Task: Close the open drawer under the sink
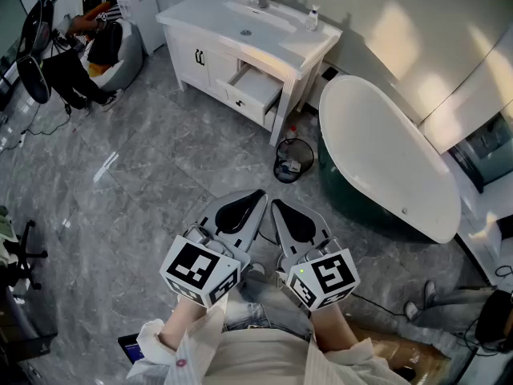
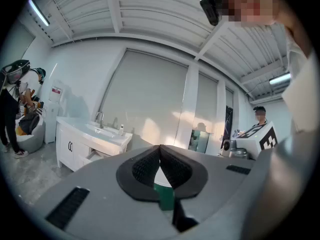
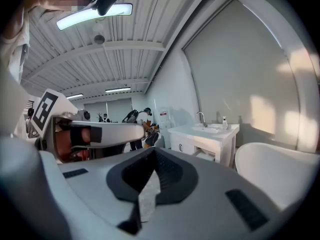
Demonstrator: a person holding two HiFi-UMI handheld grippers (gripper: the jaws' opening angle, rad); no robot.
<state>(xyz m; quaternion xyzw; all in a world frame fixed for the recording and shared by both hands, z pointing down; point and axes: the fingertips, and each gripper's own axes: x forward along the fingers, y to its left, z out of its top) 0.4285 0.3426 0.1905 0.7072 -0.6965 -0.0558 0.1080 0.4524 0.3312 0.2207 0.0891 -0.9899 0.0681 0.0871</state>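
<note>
Left hand-held gripper (image 1: 244,208) and right hand-held gripper (image 1: 290,223): both pressed together, empty, near the body. Drawer (image 1: 256,89) hangs open under the far sink (image 1: 244,14), well apart. Risks: clipping the bin (image 1: 292,160) en route; an off-centre push racks the drawer; tips slip off its front.

Left tongs (image 1: 258,196), lower centre of head view: smooth light grey shell, teardrop outline, black ribbed pads (image 2: 145,167) inside. Right tongs (image 1: 276,205) just beside: same grey shell, same black pads. Black rectangular slots (image 2: 70,207) on shell, seen in both gripper views. Behind each shell, white cube with black square markers: left cube (image 1: 200,273), right cube (image 1: 323,279); small green light on right cube. Person: white shirt sleeves (image 1: 186,345) at bottom edge, blue jeans (image 1: 245,311) between.
</note>
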